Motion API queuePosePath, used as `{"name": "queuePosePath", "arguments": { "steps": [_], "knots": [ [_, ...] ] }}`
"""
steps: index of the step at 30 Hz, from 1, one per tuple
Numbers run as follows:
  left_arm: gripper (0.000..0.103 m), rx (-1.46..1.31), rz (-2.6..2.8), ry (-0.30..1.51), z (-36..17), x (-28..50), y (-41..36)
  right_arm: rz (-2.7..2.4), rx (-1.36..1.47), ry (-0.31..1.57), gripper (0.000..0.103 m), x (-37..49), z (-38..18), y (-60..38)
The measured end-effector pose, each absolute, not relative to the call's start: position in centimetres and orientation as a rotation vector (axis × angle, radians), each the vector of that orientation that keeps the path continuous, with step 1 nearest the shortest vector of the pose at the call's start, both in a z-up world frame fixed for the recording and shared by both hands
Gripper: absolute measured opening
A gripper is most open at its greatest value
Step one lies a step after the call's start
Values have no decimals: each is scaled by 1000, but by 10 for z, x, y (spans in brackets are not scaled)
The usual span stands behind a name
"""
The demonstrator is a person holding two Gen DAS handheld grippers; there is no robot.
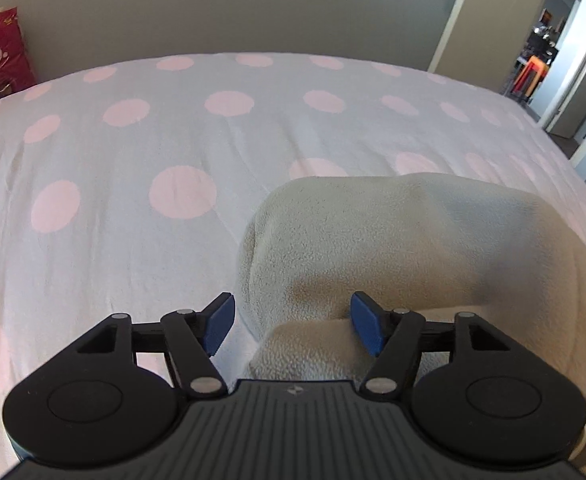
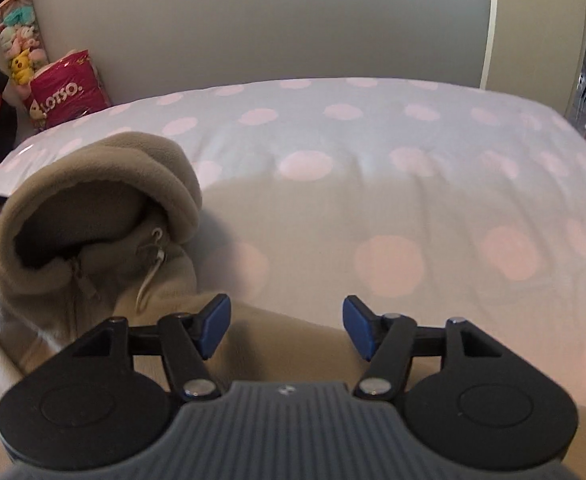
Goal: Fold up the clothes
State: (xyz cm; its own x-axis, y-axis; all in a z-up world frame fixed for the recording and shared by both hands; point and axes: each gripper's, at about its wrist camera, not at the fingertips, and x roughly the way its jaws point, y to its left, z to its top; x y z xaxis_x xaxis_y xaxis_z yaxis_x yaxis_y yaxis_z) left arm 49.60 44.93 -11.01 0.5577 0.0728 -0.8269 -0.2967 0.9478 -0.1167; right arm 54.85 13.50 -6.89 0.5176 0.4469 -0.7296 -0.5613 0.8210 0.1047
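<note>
A beige fleece hoodie (image 1: 393, 248) lies on a white bed cover with pink dots (image 1: 173, 140). In the left wrist view its folded bulk fills the lower right. My left gripper (image 1: 293, 326) is open, with fleece lying between and under the blue pads; the right pad (image 1: 367, 326) touches the fabric. In the right wrist view the hoodie's hood (image 2: 105, 200), zipper and drawstring (image 2: 149, 276) sit at the left on the bed cover (image 2: 373, 180). My right gripper (image 2: 287, 326) is open and empty over a fleece edge beside the hood.
A grey wall runs behind the bed. A red LOTSO bag (image 2: 67, 88) and a stack of plush toys (image 2: 17, 32) stand at the far left corner. An open doorway (image 1: 553, 60) lies at the far right.
</note>
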Motion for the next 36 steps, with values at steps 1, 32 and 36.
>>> {"name": "queuePosePath", "arguments": {
  "steps": [1, 32, 36],
  "knots": [
    [63, -245, 232, 961, -112, 500, 448, 608, -146, 857, 69, 556, -77, 137],
    [2, -101, 196, 951, -48, 551, 440, 456, -166, 847, 0, 559, -36, 54],
    [26, -139, 212, 964, -36, 547, 429, 544, -114, 890, 6, 556, -32, 42]
  ]
}}
